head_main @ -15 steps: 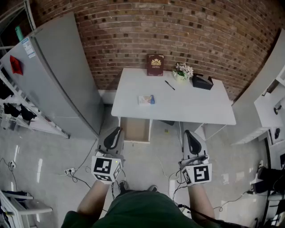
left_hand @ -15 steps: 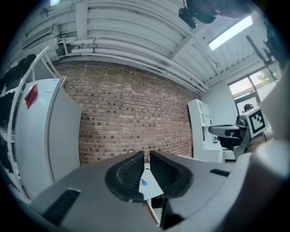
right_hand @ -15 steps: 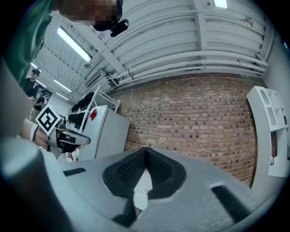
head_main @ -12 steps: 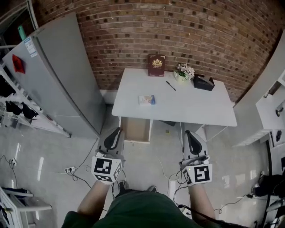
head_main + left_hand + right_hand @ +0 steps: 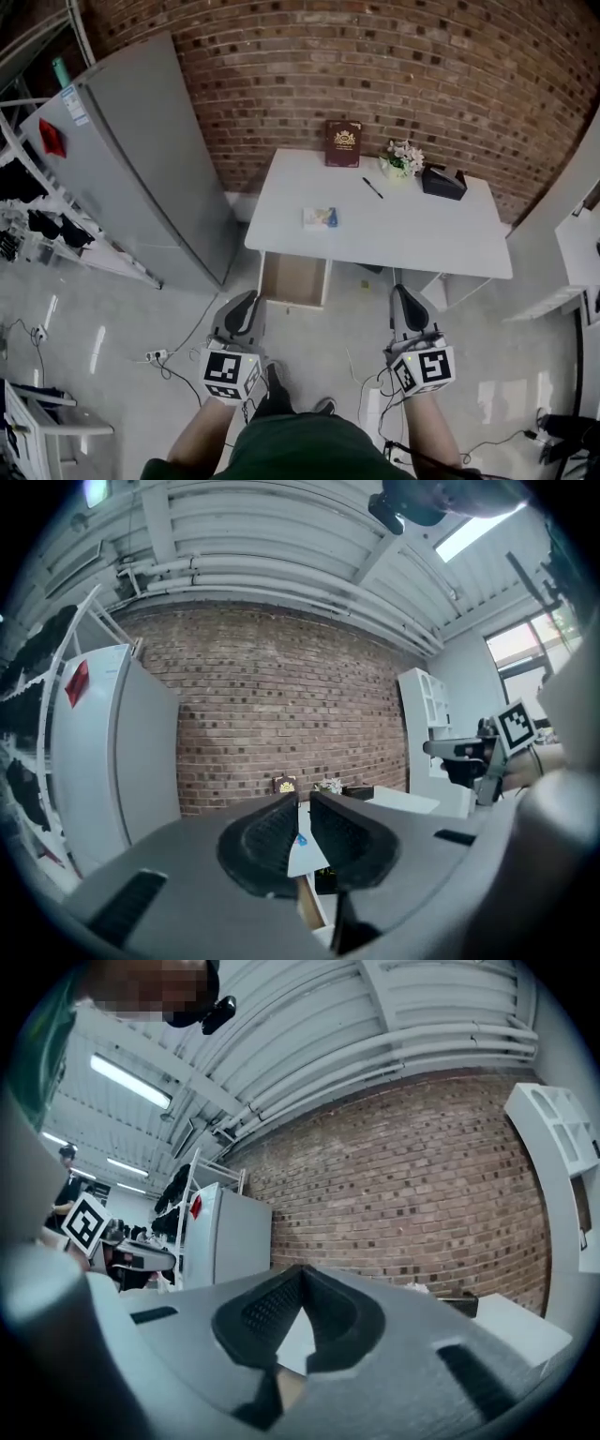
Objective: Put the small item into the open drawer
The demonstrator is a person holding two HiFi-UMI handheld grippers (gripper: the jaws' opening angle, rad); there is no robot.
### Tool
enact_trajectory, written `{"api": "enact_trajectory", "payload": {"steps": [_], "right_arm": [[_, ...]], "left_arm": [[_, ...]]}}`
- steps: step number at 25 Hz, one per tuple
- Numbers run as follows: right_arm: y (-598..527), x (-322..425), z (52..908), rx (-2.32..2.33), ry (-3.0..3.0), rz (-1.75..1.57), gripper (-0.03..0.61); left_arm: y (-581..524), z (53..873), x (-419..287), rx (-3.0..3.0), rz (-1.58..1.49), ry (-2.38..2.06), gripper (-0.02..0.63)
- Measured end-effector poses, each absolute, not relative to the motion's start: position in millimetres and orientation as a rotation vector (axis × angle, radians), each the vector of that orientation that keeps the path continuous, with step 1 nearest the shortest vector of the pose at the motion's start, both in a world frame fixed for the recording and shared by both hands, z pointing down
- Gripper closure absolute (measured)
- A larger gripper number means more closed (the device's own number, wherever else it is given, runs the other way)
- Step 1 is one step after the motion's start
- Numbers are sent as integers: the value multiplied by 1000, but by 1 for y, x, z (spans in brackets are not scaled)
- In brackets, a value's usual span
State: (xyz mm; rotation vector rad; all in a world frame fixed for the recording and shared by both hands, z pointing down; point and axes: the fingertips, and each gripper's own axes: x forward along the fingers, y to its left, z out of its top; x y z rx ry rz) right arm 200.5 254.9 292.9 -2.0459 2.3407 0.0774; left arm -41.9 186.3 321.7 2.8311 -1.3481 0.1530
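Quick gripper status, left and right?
Left gripper: open by a narrow gap, holding nothing.
Right gripper: closed, holding nothing.

Table (image 5: 412,234) is ahead of you, back edge vs. the brick wall (image 5: 375,66). On it: small item (image 5: 320,217) at front-left, well apart from the rest. Book (image 5: 343,143) stands at back centre, vs. the wall. Flowers (image 5: 403,157) sit right of the book, box (image 5: 443,182) just right of them. Pen (image 5: 373,188) lies btwn book & flowers, a bit nearer you. Open drawer (image 5: 293,279) sticks out under the table's front-left edge, directly below the small item. Fridge (image 5: 141,159) stands left of the table, rack (image 5: 28,216) further left. L gripper (image 5: 246,298) is over the floor, nearly in line w/ the drawer. R gripper (image 5: 403,292) is to its right, both short of the table. Power strip (image 5: 155,355) lies on the floor left of the L gripper.
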Motion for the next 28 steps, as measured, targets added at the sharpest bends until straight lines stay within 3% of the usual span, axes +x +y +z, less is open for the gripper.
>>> {"api": "enact_trajectory", "payload": {"steps": [28], "right_arm": [[54,179,348,-2407,2221,-99,575]], "left_arm": [[-59,359,-79,2861,93,-1059,577]]}}
